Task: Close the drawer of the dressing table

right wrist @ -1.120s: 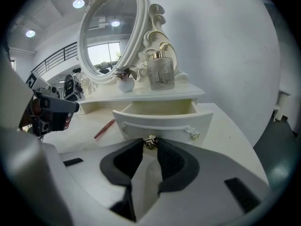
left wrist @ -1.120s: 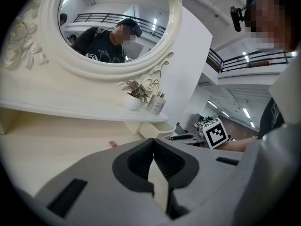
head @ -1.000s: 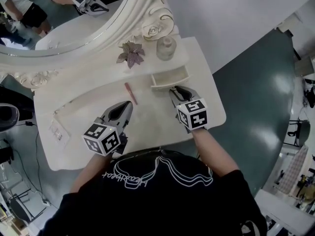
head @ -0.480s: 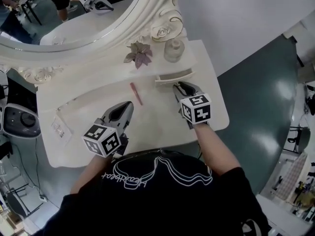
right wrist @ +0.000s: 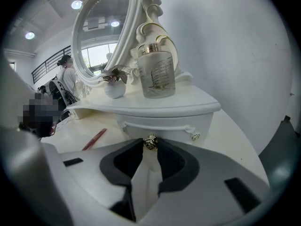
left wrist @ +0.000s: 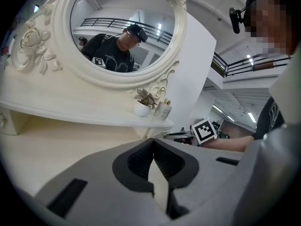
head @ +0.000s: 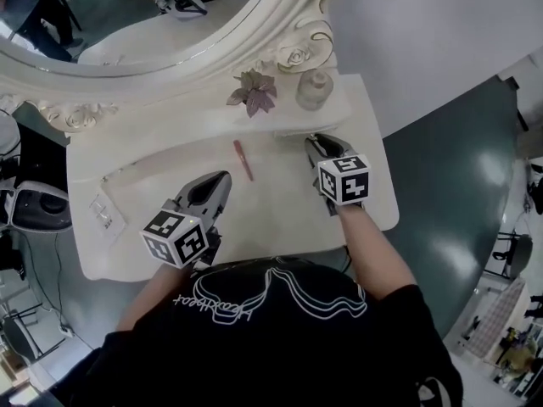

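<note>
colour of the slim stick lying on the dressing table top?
Reddish pink. The slim stick shows best in the head view.

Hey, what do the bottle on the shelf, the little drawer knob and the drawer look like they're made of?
The bottle: probably frosted glass, translucent, with a shiny metallic collar. The drawer knob: looks like polished metal, glinting. The drawer: glossy cream paint, likely over wood.

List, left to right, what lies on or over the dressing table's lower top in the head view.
Flat white card → left tongs → red stick → right tongs, closed on the drawer knob.
</note>
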Motion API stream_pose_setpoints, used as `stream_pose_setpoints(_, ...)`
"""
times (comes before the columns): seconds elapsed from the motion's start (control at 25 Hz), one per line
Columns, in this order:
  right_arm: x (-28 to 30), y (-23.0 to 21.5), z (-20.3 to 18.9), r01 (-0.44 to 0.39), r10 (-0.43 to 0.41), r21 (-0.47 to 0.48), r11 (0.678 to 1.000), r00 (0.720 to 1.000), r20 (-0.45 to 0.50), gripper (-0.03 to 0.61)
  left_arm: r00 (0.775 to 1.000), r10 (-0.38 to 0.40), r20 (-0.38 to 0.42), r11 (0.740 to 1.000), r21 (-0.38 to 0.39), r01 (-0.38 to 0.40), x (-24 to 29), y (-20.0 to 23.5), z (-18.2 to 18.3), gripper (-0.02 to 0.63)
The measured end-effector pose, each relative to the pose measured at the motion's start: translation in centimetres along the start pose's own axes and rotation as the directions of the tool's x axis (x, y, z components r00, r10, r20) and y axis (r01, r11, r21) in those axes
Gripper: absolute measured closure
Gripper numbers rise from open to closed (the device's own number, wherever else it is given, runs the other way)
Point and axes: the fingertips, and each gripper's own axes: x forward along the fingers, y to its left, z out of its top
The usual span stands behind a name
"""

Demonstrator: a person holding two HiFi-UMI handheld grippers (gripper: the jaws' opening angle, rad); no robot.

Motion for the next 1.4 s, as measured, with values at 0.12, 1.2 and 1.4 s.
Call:
stream_pose_setpoints(0.12, 0.5, -0.2, 0.4, -0.003, 0.003, -0.001, 1.000, 1.000, 0.003, 0.478, 1.000, 0.015, 0.007, 1.000, -0.002, -0.015, -0.3, 0.5, 0.1, 0.609)
stream_pose_setpoints(1.2, -8.2, 4.2, 3.5, -0.144, 0.145, -0.014, 0.989, 0.973, 0.180, 0.380, 0.999, -0.016, 0.034, 1.000, 0.012, 0.015, -3.2, -2.9, 2.0, 0.609)
stream_pose_setpoints(1.4, -13.6, 7.6, 6.6, -0.230, 0.237, -0.058, 0.971, 0.926, 0.293, 0.459, 0.995, -0.092, 0.048, 0.994, 0.068, 0.089, -3.4, -6.3, 4.0, 0.609)
